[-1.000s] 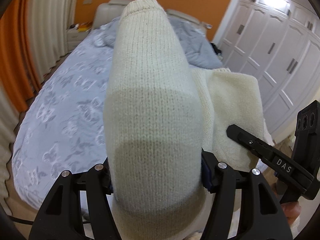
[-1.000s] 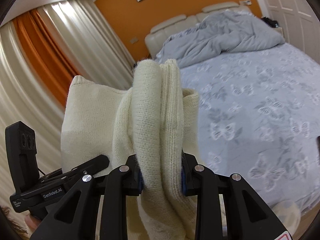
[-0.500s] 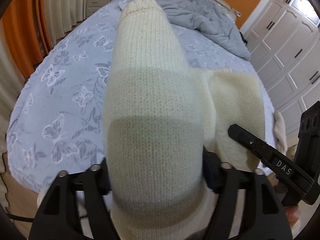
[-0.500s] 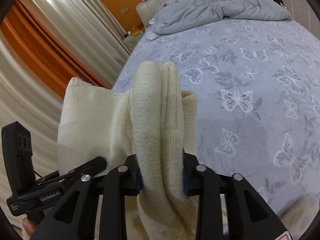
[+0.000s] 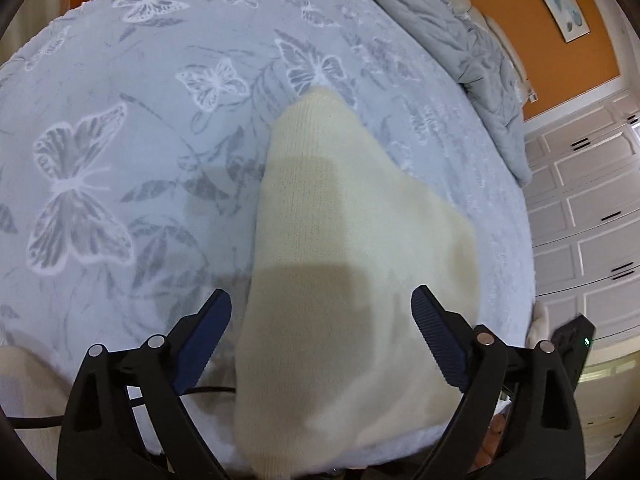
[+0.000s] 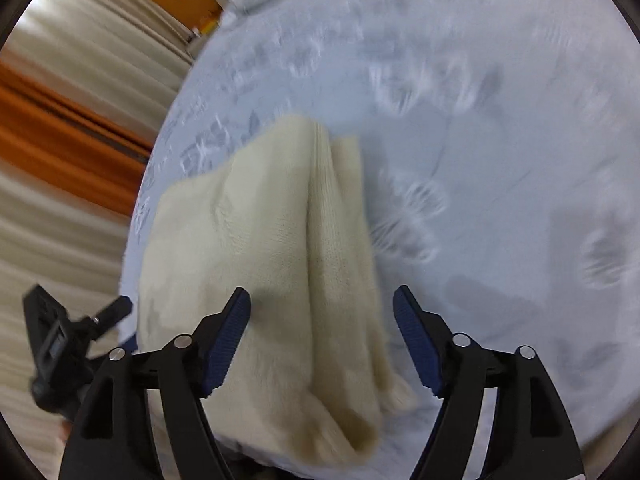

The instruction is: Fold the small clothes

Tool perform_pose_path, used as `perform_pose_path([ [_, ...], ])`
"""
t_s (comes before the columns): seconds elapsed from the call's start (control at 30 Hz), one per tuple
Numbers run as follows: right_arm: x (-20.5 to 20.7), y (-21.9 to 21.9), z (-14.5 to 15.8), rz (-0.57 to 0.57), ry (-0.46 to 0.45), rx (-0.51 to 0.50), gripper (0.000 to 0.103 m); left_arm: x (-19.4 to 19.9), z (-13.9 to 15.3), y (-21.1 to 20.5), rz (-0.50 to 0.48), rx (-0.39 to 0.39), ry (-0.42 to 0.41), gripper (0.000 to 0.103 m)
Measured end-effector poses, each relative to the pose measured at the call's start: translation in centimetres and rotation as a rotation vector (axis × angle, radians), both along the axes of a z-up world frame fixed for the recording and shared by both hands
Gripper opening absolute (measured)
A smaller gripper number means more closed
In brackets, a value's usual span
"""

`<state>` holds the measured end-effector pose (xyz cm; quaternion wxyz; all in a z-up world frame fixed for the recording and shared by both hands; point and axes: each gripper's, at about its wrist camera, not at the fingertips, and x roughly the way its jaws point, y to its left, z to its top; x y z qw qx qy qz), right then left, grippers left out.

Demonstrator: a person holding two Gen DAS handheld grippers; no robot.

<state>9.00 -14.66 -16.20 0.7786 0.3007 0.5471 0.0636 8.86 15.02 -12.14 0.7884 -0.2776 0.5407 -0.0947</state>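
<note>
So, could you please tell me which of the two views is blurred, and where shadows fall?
Right wrist view: motion-blurred; butterfly bedspread smeared. Left wrist view: sharp, a dark shadow across the cream knit garment near the open left claw; fisheye bends the bed edge.

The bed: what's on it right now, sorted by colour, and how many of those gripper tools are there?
Cream: 1, the knitted garment lying on the butterfly bedspread.
Grey: 1, the rumpled duvet at the far end.
Black tools: 2, the left gripper and right gripper, both open.
Total: 4.
</note>
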Motion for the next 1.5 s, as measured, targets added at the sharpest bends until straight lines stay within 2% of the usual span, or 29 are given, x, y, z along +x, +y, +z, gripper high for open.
perform_pose_path([
  [0.03,0.7,0.2,-1.2,-0.003,0.024,0.038,0.076,0.3,-0.8,-0.1,-0.002,0.013,0.018,0.09],
  [0.07,1.2,0.4,-2.0,0.001,0.039,0.08,0.068,1.0,-1.9,-0.6,-0.002,0.003,0.041,0.09],
  [0.1,1.6,0.7,-2.2,0.001,0.04,0.093,0.06,1.3,-2.6,-0.6,-0.012,-0.027,0.047,0.08],
  [0.13,1.8,1.0,-1.7,0.004,0.034,0.087,0.044,1.6,-3.0,-1.1,-0.024,-0.041,0.055,0.078],
  [0.17,1.7,1.2,-1.0,0.006,0.028,0.077,0.038,1.9,-2.6,-1.9,-0.036,-0.004,0.055,0.071],
  [0.23,0.8,1.6,2.2,0.033,-0.057,0.053,0.035,2.0,-0.9,-3.0,-0.076,0.039,0.018,0.059],
  [0.3,-0.9,1.8,6.1,0.051,-0.164,0.003,0.034,1.8,1.4,-3.4,-0.114,-0.004,-0.038,0.054],
  [0.4,-2.5,1.2,8.9,0.049,-0.227,-0.1,0.037,0.7,3.8,-4.4,-0.163,-0.041,-0.118,0.056],
  [0.47,-2.8,-0.2,7.1,-0.001,-0.191,-0.126,0.039,0.9,2.9,-5.9,-0.204,-0.004,-0.117,0.059],
  [0.53,-2.4,-1.1,2.7,-0.005,-0.063,-0.254,0.042,1.4,0.3,-7.4,-0.243,0.068,-0.075,0.062],
  [0.57,-2.3,-1.5,1.5,-0.003,-0.016,-0.28,0.047,1.7,-1.8,-8.1,-0.251,0.125,-0.033,0.07],
  [0.6,-3.0,-2.5,1.5,-0.037,-0.033,-0.226,0.047,1.5,-2.5,-8.0,-0.241,0.116,-0.056,0.077],
  [0.63,-3.8,-3.3,2.6,-0.08,-0.049,-0.167,0.046,1.3,-2.5,-7.9,-0.229,0.106,-0.071,0.078],
  [0.67,-4.5,-3.8,3.8,-0.106,-0.074,-0.159,0.045,1.0,-1.7,-7.9,-0.207,0.132,-0.072,0.077],
  [0.73,-6.5,-4.0,7.6,-0.125,-0.189,-0.192,0.041,0.0,0.4,-8.0,-0.197,0.168,-0.115,0.075],
  [0.77,-7.2,-3.6,9.2,-0.108,-0.236,-0.232,0.039,-1.0,2.0,-8.1,-0.213,0.197,-0.169,0.076],
  [0.8,-7.5,-3.0,9.9,-0.077,-0.257,-0.256,0.038,-2.0,3.2,-8.3,-0.228,0.25,-0.211,0.076],
  [0.83,-7.5,-2.0,9.9,-0.024,-0.256,-0.289,0.03,-2.5,3.8,-8.4,-0.235,0.29,-0.238,0.076],
  [0.87,-7.0,-1.2,9.1,0.022,-0.228,-0.324,0.026,-3.5,4.4,-8.8,-0.242,0.348,-0.264,0.076],
  [0.97,-5.0,1.1,2.2,0.155,-0.045,-0.438,0.024,-3.9,4.2,-9.9,-0.251,0.442,-0.25,0.076],
  [1.03,-5.5,0.7,3.6,0.109,-0.074,-0.411,0.023,-3.8,3.9,-10.5,-0.244,0.484,-0.229,0.076],
  [1.1,-6.7,0.3,6.6,0.083,-0.142,-0.352,0.02,-4.3,3.8,-10.9,-0.257,0.507,-0.216,0.076],
  [1.17,-7.6,0.6,8.3,0.097,-0.192,-0.359,0.02,-4.8,4.0,-11.0,-0.268,0.526,-0.215,0.076],
  [1.23,-7.8,1.4,7.6,0.157,-0.175,-0.393,0.02,-4.9,3.9,-10.9,-0.264,0.53,-0.209,0.076],
  [1.27,-7.7,1.7,6.4,0.173,-0.15,-0.425,0.019,-5.3,3.7,-10.9,-0.261,0.53,-0.205,0.076],
  [1.3,-7.5,1.7,3.8,0.197,-0.092,-0.493,0.018,-5.5,3.7,-11.1,-0.259,0.53,-0.2,0.076],
  [1.33,-7.5,1.4,2.8,0.201,-0.087,-0.494,0.018,-5.6,3.7,-11.2,-0.259,0.53,-0.197,0.076],
  [1.4,-7.9,1.2,4.1,0.161,-0.098,-0.457,0.019,-5.9,4.1,-11.4,-0.252,0.53,-0.205,0.076],
  [1.5,-9.4,2.1,7.7,0.152,-0.187,-0.431,0.016,-6.3,4.4,-11.7,-0.254,0.542,-0.221,0.076],
])
